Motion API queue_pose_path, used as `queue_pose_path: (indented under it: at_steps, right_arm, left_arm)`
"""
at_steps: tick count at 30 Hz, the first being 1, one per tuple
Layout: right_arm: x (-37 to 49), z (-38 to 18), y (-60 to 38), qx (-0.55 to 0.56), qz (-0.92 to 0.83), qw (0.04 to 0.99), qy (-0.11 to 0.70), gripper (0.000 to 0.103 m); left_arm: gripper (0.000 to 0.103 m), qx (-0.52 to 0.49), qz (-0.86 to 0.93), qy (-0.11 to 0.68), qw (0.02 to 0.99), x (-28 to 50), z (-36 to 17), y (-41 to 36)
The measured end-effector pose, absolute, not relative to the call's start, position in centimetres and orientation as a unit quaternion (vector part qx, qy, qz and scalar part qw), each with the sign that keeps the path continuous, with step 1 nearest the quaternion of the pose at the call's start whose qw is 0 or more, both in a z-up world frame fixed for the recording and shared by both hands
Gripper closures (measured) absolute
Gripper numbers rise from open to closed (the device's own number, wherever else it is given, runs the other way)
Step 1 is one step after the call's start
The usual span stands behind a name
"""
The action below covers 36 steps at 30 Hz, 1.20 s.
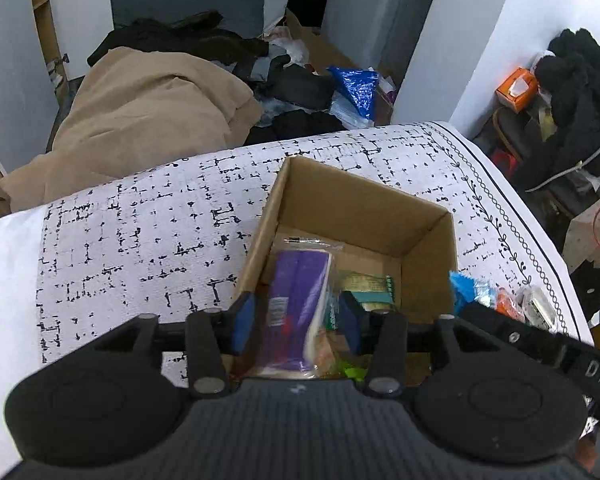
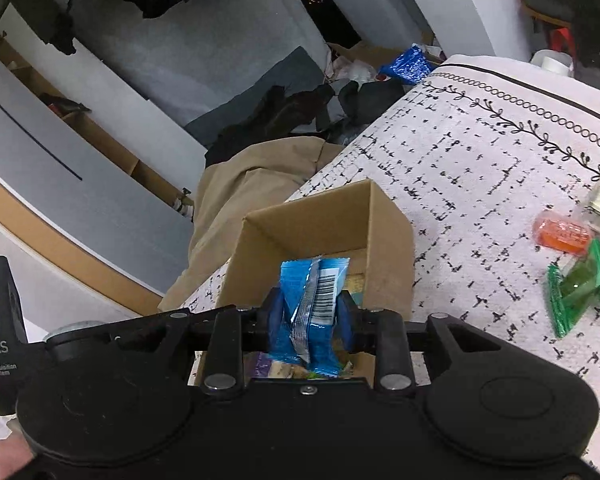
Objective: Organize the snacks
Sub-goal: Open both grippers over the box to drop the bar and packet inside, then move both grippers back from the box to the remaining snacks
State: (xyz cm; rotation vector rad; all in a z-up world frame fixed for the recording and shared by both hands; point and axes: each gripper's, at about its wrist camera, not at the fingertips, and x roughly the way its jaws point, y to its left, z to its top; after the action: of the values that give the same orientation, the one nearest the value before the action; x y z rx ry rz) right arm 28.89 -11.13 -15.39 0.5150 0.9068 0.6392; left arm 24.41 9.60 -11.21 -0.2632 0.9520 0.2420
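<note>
**Blue packet over the box: lower, then let go**

Right gripper (image 2: 310,312) pinching a blue snack packet (image 2: 314,300) between its blue pads, barcode seam facing the camera, packet hanging above the open cardboard box (image 2: 392,248). Poised over the near half of the box, inside the rim line as far as the right wrist view tells.

Left gripper (image 1: 298,322) spread wide over the same box, nothing between its pads. Directly below and between them: a purple packet (image 1: 296,308) lying lengthwise on the box floor, with a green-and-cream packet (image 1: 366,286) beside it to the right. Whether the left pads touch the purple packet or merely frame it: unclear, as the packet looks motion-blurred.

Still out on the patterned worktop (image 2: 480,184), well apart from the box: an orange wrapped sweet (image 2: 562,232), a green wrapped sweet (image 2: 580,296) and a pale wrapped item at the frame edge.

For a clean drop:
- Keep the packet clear of the cardboard walls; crinkly film catches on a rim and flips out.
- Lower until the bottom edge is below the rim before parting the pads.
- Aim for the bare floor toward the far wall, not onto the purple packet, to keep the contents flat.
- Draw the left gripper aside first; both tools crowd one small opening.
- Release fully, then lift straight up.
</note>
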Motion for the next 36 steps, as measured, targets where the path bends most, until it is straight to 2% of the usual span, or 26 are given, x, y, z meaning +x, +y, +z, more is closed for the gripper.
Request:
queue_pose_path:
  at_steps: [1, 6, 13, 16, 25, 30, 34, 36]
  right_arm:
    - [28.8, -15.2, -11.3, 0.244, 0.3, 0.821, 0.421, 0.048]
    - [28.6, -15.0, -12.3, 0.249, 0.285, 0.825, 0.42, 0.046]
    - [28.1, -14.6, -14.4, 0.244, 0.257, 0.832, 0.427, 0.045]
    - [27.7, -14.2, -15.2, 0.235, 0.248, 0.838, 0.425, 0.033]
    - [27.0, -13.5, -18.5, 0.209, 0.231, 0.85, 0.424, 0.013]
    - [27.6, -13.1, -20.0, 0.185, 0.229, 0.852, 0.433, 0.01]
    - [28.2, -12.7, -20.8, 0.161, 0.237, 0.856, 0.43, 0.008]
    - [28.5, -12.7, -21.5, 0.162, 0.235, 0.858, 0.427, 0.007]
  left_arm:
    - [0.055, -0.127, 0.117, 0.455, 0.873, 24.4, -11.2, 9.7]
    - [0.053, -0.128, 0.121, 0.459, 0.871, 24.4, -11.2, 9.7]
    - [0.027, -0.127, 0.131, 0.453, 0.873, 23.5, -10.5, 9.2]
    - [0.019, -0.12, 0.133, 0.454, 0.872, 23.2, -10.1, 8.7]
    - [0.015, -0.128, 0.136, 0.46, 0.868, 22.0, -9.6, 7.3]
    - [0.009, -0.129, 0.141, 0.458, 0.868, 21.3, -9.1, 6.5]
    - [0.0, -0.139, 0.145, 0.453, 0.868, 21.0, -8.8, 6.0]
    - [0.0, -0.139, 0.143, 0.449, 0.871, 20.8, -8.6, 5.5]
